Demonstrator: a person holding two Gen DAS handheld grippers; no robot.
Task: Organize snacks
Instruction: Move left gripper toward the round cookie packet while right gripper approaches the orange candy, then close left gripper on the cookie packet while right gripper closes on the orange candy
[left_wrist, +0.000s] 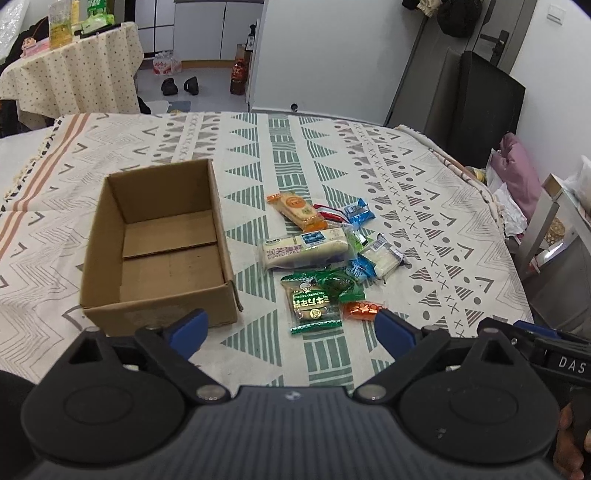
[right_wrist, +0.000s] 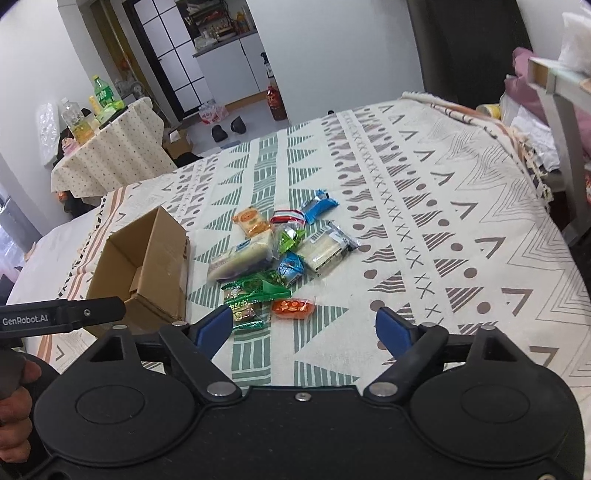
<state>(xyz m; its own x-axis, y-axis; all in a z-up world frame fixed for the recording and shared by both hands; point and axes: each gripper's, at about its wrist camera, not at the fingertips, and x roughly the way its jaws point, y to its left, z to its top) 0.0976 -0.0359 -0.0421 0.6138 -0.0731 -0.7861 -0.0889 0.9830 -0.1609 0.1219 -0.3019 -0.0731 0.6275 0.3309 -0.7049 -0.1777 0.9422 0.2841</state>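
Note:
An open, empty cardboard box stands on the patterned tablecloth; it also shows in the right wrist view. To its right lies a pile of wrapped snacks: a long white cake pack, an orange cracker pack, a green pack, a small orange pack and blue packs. The pile shows in the right wrist view too. My left gripper is open and empty, just short of the green pack. My right gripper is open and empty, near the small orange pack.
The table's far edge runs along the top. A second table with bottles stands at the back left. A chair and bags are at the right. The right gripper's body sits close beside my left one.

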